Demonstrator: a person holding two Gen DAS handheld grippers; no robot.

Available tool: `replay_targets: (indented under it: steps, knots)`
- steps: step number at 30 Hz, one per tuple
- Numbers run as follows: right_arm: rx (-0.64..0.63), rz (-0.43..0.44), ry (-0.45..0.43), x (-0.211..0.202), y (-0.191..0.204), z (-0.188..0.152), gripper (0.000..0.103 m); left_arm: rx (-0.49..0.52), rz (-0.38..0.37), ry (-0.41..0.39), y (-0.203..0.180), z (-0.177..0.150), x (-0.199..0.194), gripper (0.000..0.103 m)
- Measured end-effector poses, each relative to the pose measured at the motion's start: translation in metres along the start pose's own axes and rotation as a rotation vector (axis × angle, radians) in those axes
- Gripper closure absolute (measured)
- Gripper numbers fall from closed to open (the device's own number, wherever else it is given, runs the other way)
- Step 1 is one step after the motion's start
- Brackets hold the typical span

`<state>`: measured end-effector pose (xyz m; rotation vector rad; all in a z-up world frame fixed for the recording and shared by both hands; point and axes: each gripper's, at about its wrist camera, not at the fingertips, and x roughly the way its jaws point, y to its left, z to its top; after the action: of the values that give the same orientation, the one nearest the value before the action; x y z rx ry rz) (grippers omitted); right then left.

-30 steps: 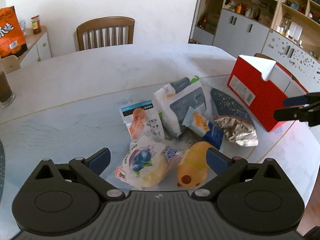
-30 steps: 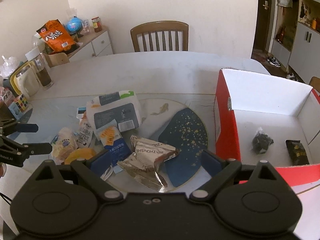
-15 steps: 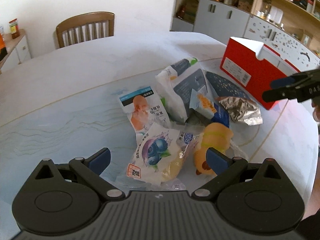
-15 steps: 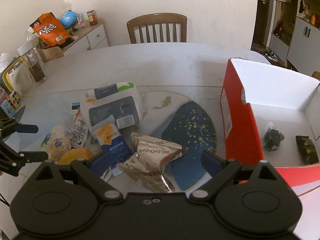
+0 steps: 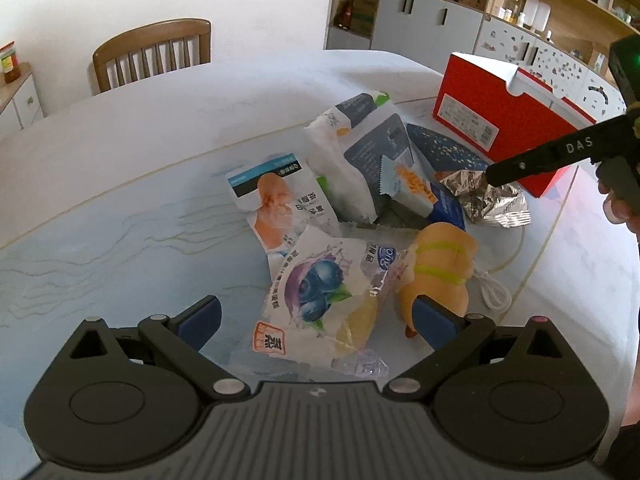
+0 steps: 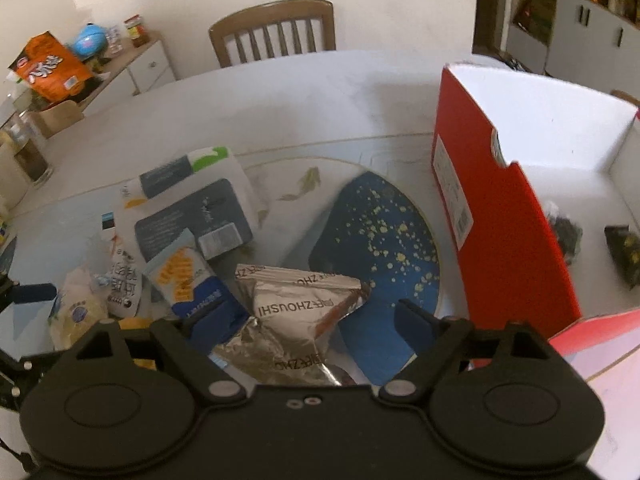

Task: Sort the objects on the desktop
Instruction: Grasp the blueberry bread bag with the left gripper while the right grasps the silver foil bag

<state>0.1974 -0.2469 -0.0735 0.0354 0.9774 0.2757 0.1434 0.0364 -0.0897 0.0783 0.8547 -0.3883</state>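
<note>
One silver foil packet point(image 6: 296, 304) between the closing right claw's point(image 6: 310, 320) jaws.

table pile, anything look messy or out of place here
Yes. The snack packets lie in an overlapping heap rather than sorted: the crumpled silver foil packet leans on the blue gold-speckled plate, and the blue and orange sachet rests on the large white and grey bag. A white cable trails beside the yellow plush toy.

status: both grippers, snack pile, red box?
Left gripper open over blueberry bun pack. Right gripper closing around silver foil packet, not gripped. Red box open beside it, nothing blocking.
</note>
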Motion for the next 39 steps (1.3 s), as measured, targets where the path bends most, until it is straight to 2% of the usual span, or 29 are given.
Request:
replay_targets:
  steps: [8,15,21,23,27,29,39]
  knots:
    - [0.002,-0.015,0.017,0.010,0.002,-0.002,0.018,0.013,0.004,-0.030,0.001,-0.002,0.002,0.002]
    - [-0.003,-0.011,0.034,0.018,0.006,-0.001,0.026,-0.012,-0.034,-0.033,0.006,-0.002,0.005,0.006]
    - [-0.010,0.009,0.052,0.023,0.010,-0.001,0.035,-0.051,-0.048,-0.023,0.012,-0.004,0.008,0.016]
    - [-0.013,0.011,0.054,0.023,0.011,-0.002,0.036,-0.055,-0.051,-0.017,0.013,-0.004,0.008,0.029]
    - [-0.016,0.016,0.055,0.022,0.012,-0.002,0.043,-0.055,-0.062,-0.016,0.012,-0.003,0.009,0.038]
    - [-0.016,0.018,0.057,0.021,0.012,-0.002,0.045,-0.057,-0.064,-0.019,0.011,-0.001,0.009,0.046]
    - [-0.017,0.014,0.057,0.016,0.011,-0.003,0.053,-0.069,-0.064,-0.015,0.007,0.001,0.007,0.049]
